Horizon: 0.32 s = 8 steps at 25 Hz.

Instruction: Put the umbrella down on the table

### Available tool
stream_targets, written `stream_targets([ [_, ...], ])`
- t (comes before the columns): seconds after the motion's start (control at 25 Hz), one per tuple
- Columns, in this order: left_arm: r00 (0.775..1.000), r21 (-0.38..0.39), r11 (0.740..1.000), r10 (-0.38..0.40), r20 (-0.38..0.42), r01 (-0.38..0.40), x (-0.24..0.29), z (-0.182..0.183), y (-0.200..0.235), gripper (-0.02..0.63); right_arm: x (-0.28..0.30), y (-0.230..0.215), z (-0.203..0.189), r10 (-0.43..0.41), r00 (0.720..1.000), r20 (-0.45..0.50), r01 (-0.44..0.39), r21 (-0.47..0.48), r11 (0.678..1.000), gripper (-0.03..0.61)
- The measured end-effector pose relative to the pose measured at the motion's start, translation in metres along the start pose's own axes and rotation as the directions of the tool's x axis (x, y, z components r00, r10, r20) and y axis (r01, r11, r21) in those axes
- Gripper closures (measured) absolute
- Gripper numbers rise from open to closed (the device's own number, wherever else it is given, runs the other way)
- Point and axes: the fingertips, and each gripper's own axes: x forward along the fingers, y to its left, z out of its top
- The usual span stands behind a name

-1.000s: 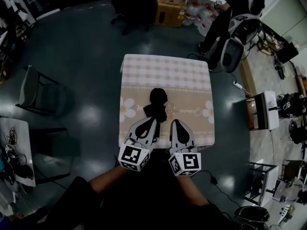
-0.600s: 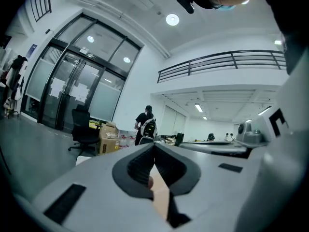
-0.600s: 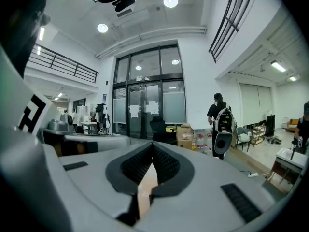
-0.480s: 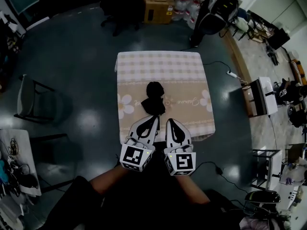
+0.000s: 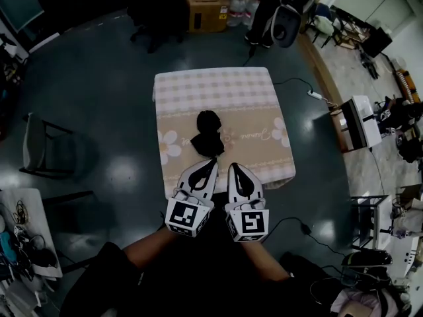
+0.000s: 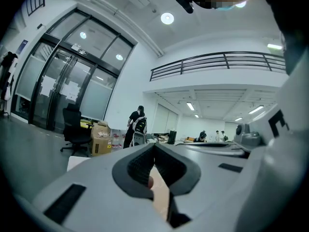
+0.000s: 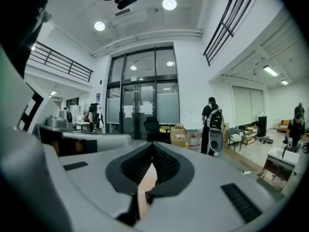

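We hold the left gripper (image 5: 212, 163) and the right gripper (image 5: 233, 167) side by side over the near edge of the table (image 5: 264, 104). Both have their jaws pressed together with nothing between them. The black umbrella (image 5: 207, 133) lies on the table near its middle, just beyond the left gripper's tip.

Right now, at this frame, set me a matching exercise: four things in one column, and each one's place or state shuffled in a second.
1 umbrella
2 left claw
3 cardboard box
4 grey chair

A shut, nothing in it
B on the floor beyond the table's far edge
C lying on the table
D on the floor left of the table

Pairs: 1-C, 2-A, 3-B, 4-D
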Motion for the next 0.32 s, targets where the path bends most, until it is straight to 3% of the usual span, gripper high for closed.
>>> stream_targets([
  [0.32,1.0,-0.005,1.0,-0.003,-0.016,0.003,0.011,-0.006,-0.001,0.597,0.002,-0.008,-0.004,0.004,1.0,0.002,-0.004,0.006,1.0,0.563],
])
